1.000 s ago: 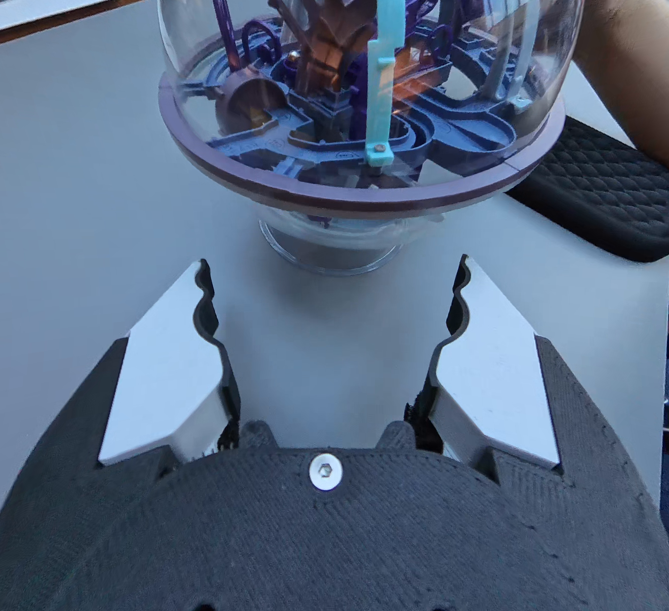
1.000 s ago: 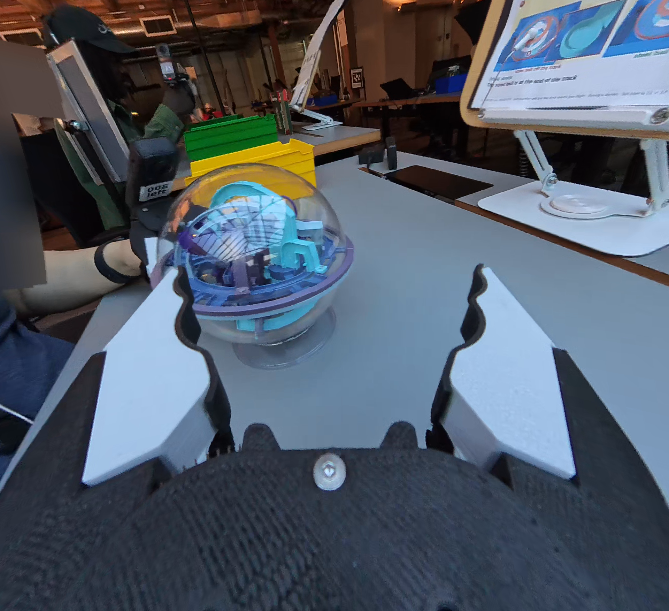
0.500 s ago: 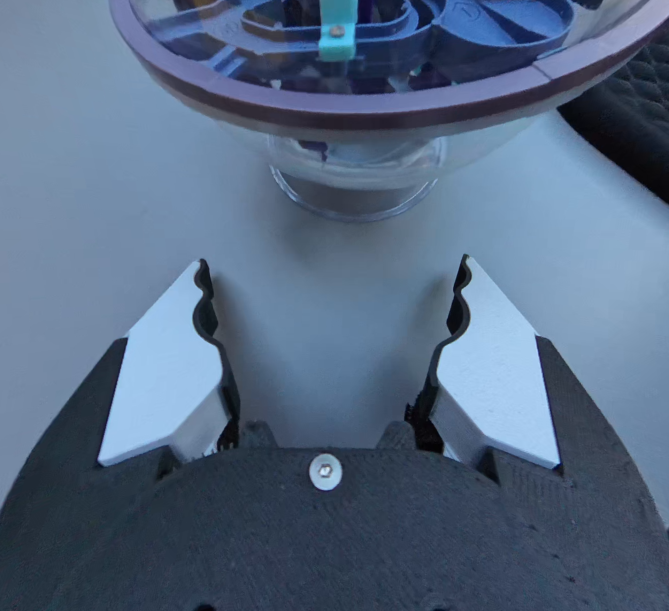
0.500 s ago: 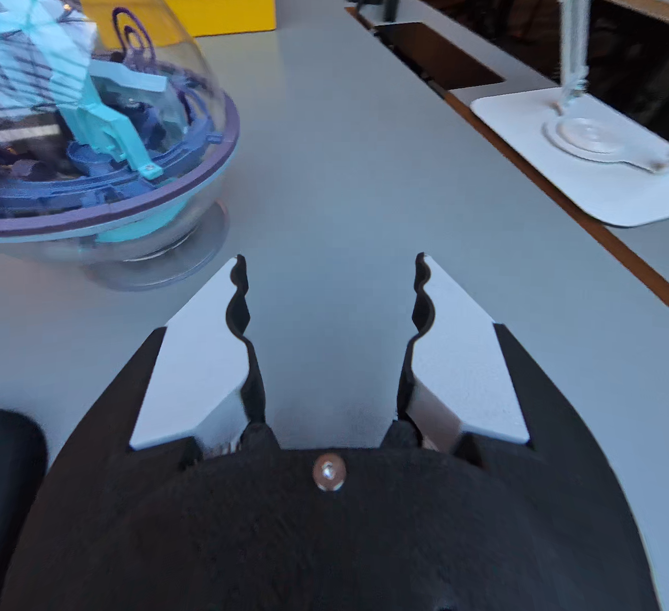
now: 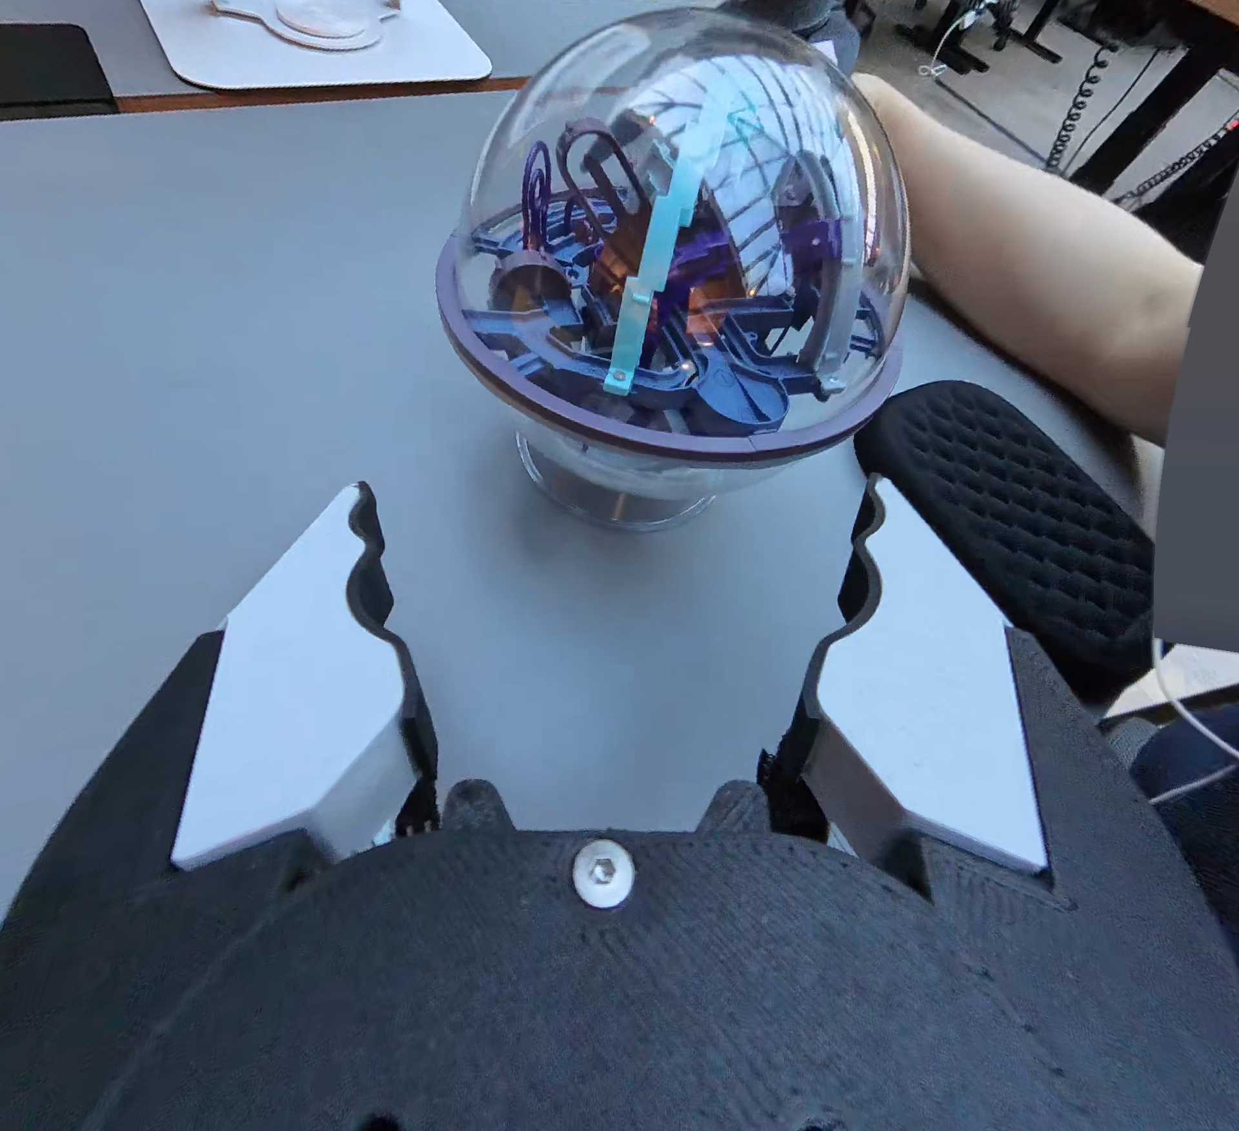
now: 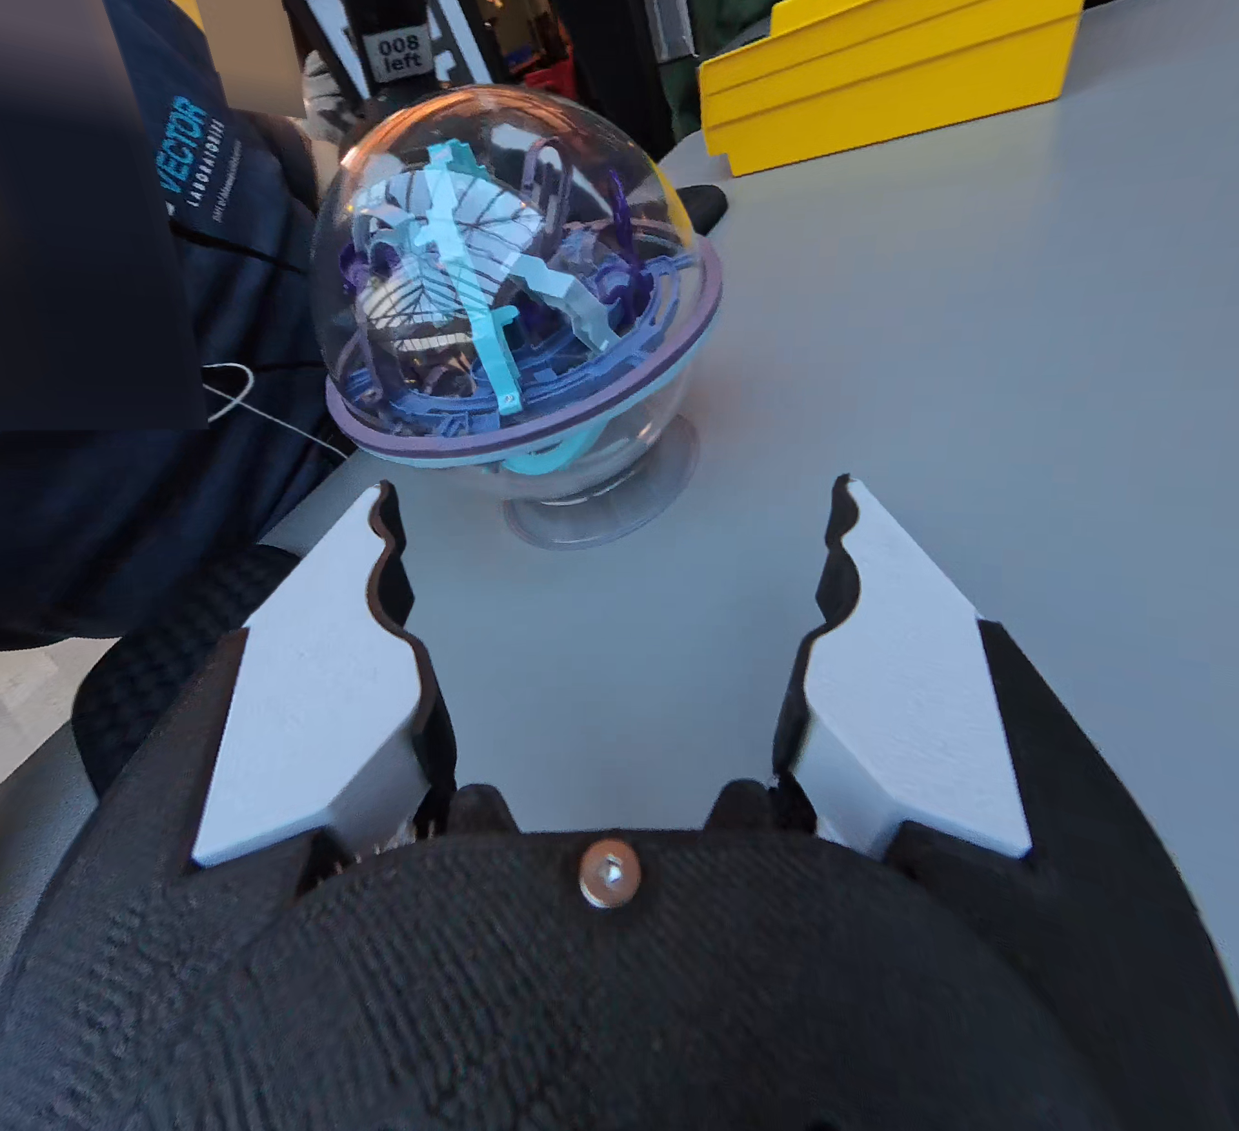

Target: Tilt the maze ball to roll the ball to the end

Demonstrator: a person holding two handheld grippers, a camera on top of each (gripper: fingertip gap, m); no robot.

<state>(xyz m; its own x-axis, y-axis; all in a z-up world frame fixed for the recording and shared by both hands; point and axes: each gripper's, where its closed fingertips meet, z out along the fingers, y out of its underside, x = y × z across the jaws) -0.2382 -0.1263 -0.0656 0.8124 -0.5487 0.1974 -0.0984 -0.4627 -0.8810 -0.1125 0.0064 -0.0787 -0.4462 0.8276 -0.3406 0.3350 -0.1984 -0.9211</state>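
Observation:
The maze ball (image 5: pixel 670 267) is a clear sphere with blue, purple and teal tracks inside and a purple band round its middle. It rests tilted on a clear ring stand (image 5: pixel 613 499) on the grey table (image 5: pixel 201 308). It also shows in the right wrist view (image 6: pixel 516 301). My left gripper (image 5: pixel 617 495) is open and empty, a short way back from the stand. My right gripper (image 6: pixel 610 489) is open and empty, just short of the stand (image 6: pixel 597 515) on the opposite side. The small ball inside cannot be made out.
A black padded rest (image 5: pixel 1006 529) lies right of the ball in the left wrist view, with a person's forearm (image 5: pixel 1019 267) behind it. A white stand base (image 5: pixel 308 33) sits at the far left. Yellow and green bins (image 6: pixel 905 26) stand at the table's far side.
Both grippers have drawn back from the ball, so the whole sphere is in view. The right gripper has opened wider and swung to face the ball. The ball still rests on its stand.

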